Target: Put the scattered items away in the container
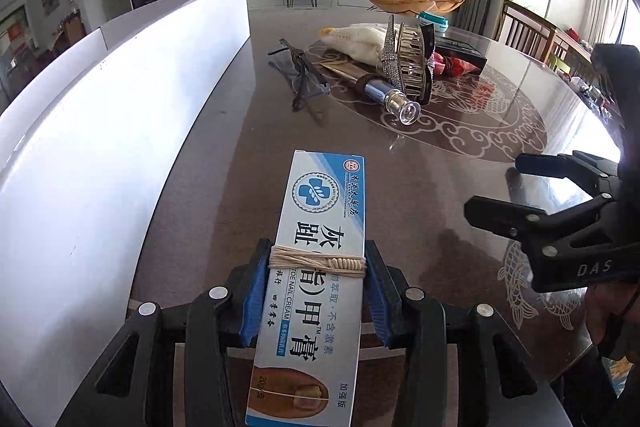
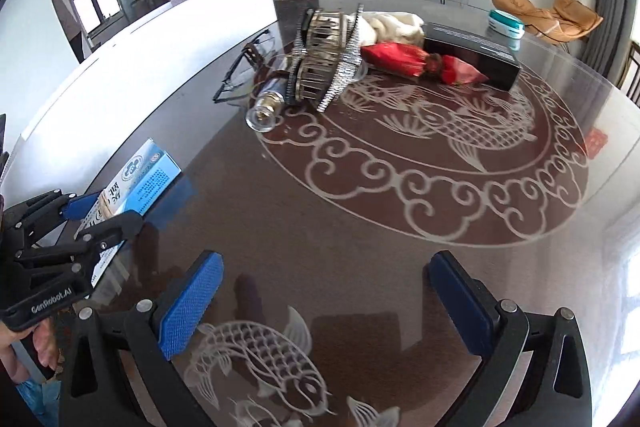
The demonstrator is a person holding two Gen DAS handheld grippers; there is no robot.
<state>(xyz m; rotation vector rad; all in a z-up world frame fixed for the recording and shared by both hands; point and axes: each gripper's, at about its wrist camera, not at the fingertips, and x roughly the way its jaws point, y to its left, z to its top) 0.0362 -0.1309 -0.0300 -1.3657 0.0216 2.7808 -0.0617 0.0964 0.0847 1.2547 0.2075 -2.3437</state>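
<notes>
The near end of the toe nail cream box [image 1: 316,267] ran off the bottom edge of the left wrist view. The white container [image 1: 80,155] was cut by the left edge, its inside unseen. A hair claw [image 1: 412,67] hid part of the glass-tipped bottle [image 1: 390,99]. In the right wrist view the far black box [image 2: 472,59] lay partly behind a red pouch [image 2: 404,61].

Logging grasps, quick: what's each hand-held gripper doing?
Left hand-held gripper: shut on the nail cream box.
Right hand-held gripper: open, empty.
</notes>
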